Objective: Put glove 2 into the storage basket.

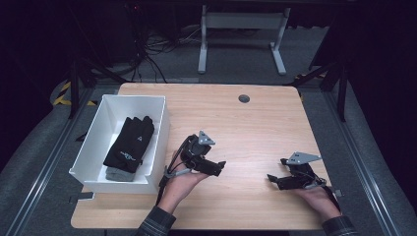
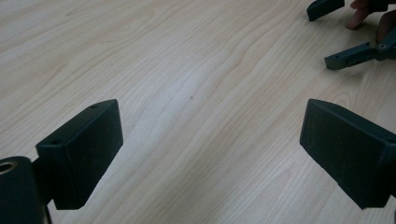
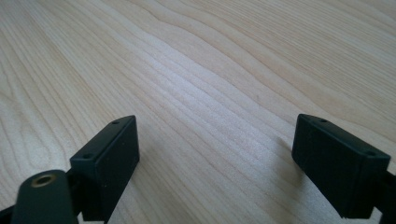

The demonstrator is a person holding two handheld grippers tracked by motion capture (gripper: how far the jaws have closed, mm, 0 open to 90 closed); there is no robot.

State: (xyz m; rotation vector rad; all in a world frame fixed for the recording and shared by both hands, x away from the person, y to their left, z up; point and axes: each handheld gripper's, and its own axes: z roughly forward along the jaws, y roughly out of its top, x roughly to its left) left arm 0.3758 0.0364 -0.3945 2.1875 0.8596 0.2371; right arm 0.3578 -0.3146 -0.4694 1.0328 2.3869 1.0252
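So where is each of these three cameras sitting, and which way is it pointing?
High view: fixed above the person's side, looking forward and down on the table; forearms, hands and both hand-held grippers show, with gloves in the white bin.
Left gripper view: rides the left hand-held gripper, looking along its spread jaws over bare wood.
Right gripper view: rides the right hand-held gripper, jaws spread, facing bare wood.
Shared: the left gripper view and high view both show the right hand-held gripper.

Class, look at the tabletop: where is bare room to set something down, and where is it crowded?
Free: the table between the white bin and the far right edge, and the strip between the left gripper and right gripper. Crowded: the bin, holding a black glove on a grey one.
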